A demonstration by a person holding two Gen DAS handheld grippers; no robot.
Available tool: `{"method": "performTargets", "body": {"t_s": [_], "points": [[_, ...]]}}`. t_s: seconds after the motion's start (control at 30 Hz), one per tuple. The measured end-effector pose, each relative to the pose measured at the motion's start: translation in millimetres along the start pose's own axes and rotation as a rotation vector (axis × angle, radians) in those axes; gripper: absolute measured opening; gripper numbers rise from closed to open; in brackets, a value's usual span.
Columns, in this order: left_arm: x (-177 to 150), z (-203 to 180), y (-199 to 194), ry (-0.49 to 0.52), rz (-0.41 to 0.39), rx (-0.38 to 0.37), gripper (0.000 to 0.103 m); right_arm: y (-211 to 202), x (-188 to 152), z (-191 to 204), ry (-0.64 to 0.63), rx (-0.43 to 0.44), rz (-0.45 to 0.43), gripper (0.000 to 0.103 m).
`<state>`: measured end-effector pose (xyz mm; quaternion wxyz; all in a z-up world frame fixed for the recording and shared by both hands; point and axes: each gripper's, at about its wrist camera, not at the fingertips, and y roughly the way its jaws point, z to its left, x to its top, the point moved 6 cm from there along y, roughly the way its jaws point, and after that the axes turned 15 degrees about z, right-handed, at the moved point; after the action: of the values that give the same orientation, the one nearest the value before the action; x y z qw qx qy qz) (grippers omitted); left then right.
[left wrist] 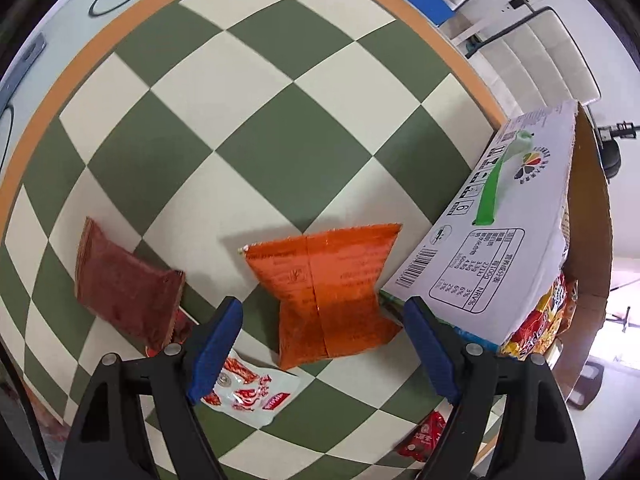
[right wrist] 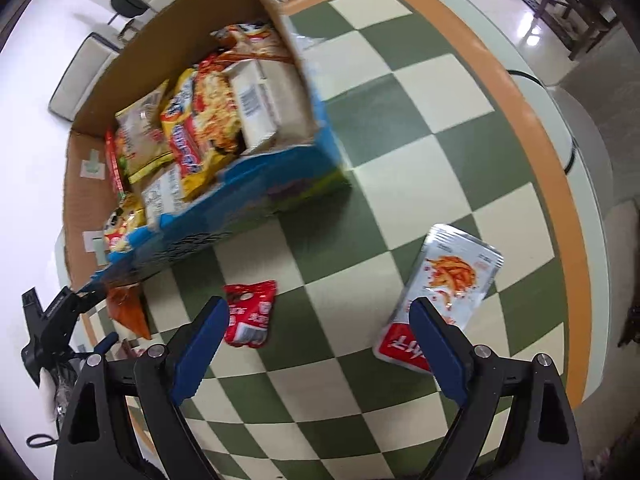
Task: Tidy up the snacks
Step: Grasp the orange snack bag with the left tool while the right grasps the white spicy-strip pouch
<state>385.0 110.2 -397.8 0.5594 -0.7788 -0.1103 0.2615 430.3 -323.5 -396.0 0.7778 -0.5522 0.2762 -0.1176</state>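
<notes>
Two claws, left claw point(left wrist: 322, 344) and right claw point(right wrist: 318, 344), open, empty | orange packet point(left wrist: 324, 288) touching box point(left wrist: 500, 236) | risk: left claw snags box wall.

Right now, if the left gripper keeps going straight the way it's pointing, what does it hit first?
Most likely the orange packet. The left gripper is open, pointing steeply down, and the packet's near end lies between the fingers. Depth is hard to judge, so it could instead land on the tablecloth just in front of the packet.

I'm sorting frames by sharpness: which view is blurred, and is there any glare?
Left wrist view: sharp; orange packet casts a soft shadow. Right wrist view: motion blur smears the snack box, and glare hits the floor top right. Fisheye bends the checkered tablecloth in both.
</notes>
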Motion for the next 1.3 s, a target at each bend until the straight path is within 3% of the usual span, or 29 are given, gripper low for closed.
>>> {"method": "performTargets", "body": {"t_s": [0.23, 0.33, 0.37, 0.43, 0.63, 0.87, 0.9, 0.97, 1.03, 1.13, 1.23, 1.3], "points": [[-8, 4, 10, 0.056, 0.0, 0.05, 0.082, 14, -2, -21, 0.058, -0.016, 0.034, 0.094], [-6, 8, 19, 0.044, 0.012, 0.038, 0.081, 19, -4, -24, 0.055, -0.037, 0.04, 0.094], [-4, 9, 21, 0.041, 0.009, 0.032, 0.078, 21, -4, -25, 0.057, -0.044, 0.04, 0.094], [-1, 8, 23, 0.049, 0.008, 0.004, 0.054, 23, -3, -29, 0.066, -0.055, 0.041, 0.094], [-1, -3, 20, 0.121, -0.004, 0.06, 0.045, 41, 3, -51, 0.14, -0.077, 0.071, 0.094], [-27, -1, 15, 0.196, 0.009, 0.155, 0.044, 85, 6, -80, 0.225, -0.13, 0.188, 0.093], [-32, -1, 14, 0.206, 0.008, 0.164, 0.044, 89, 5, -79, 0.216, -0.146, 0.195, 0.09], [-42, -3, 13, 0.237, 0.007, 0.197, 0.044, 87, 5, -71, 0.151, -0.221, 0.163, 0.071], [-51, -8, 15, 0.257, 0.012, 0.217, 0.044, 84, 4, -56, 0.064, -0.254, 0.125, 0.059], [-66, -12, 17, 0.295, 0.02, 0.243, 0.044, 85, -1, -46, -0.01, -0.307, 0.106, 0.055], [-87, -19, 16, 0.341, 0.024, 0.265, 0.044, 81, -7, -39, -0.063, -0.311, 0.084, 0.045], [-104, -24, 16, 0.373, 0.031, 0.272, 0.044, 81, -13, -39, -0.086, -0.292, 0.09, 0.044]]}}
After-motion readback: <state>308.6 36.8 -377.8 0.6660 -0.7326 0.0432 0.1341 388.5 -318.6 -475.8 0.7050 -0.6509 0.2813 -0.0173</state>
